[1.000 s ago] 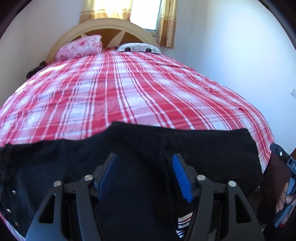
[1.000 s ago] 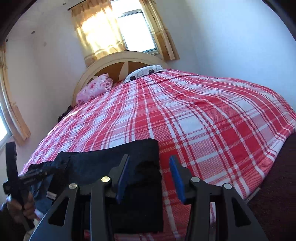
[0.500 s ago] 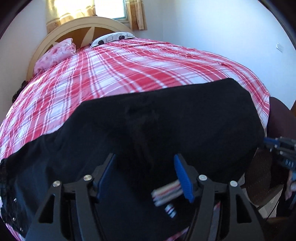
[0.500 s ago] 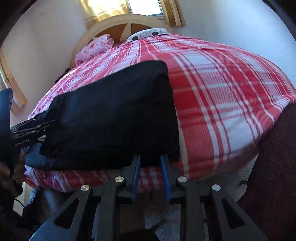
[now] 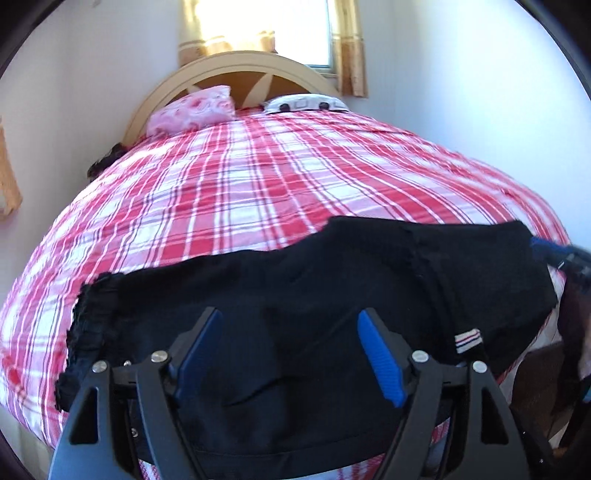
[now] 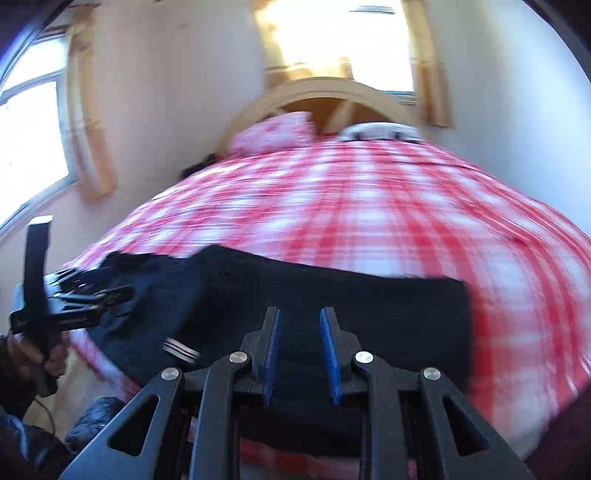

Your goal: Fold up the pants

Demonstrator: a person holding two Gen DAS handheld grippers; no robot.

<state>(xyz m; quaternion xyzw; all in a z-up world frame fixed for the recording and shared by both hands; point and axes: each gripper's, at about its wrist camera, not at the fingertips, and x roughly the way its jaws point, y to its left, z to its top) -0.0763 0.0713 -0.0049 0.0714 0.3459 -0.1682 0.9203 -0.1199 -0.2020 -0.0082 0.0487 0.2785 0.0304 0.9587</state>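
A pair of black fabric pants lies flat across the near edge of a bed covered with a red-and-white plaid sheet, stretched sideways along the foot of the mattress. In the left wrist view the left gripper hangs over the middle of the garment with its blue-padded fingers spread wide apart, holding nothing; the cloth shows between them. A small striped label sticks out of the dark cloth just right of the right-hand finger, and a frilled black edge marks the garment's left end. The right wrist view is blurred by motion. There the right gripper sits above the near edge of the pants with its fingers only narrowly apart, a slim gap between the pads and no cloth visibly pinched in it. At the left of that view a hand holds the other black gripper beside the pants' left end. At the head of the bed stand a curved cream wooden headboard, a pink floral pillow and a white patterned pillow, under a bright curtained window.
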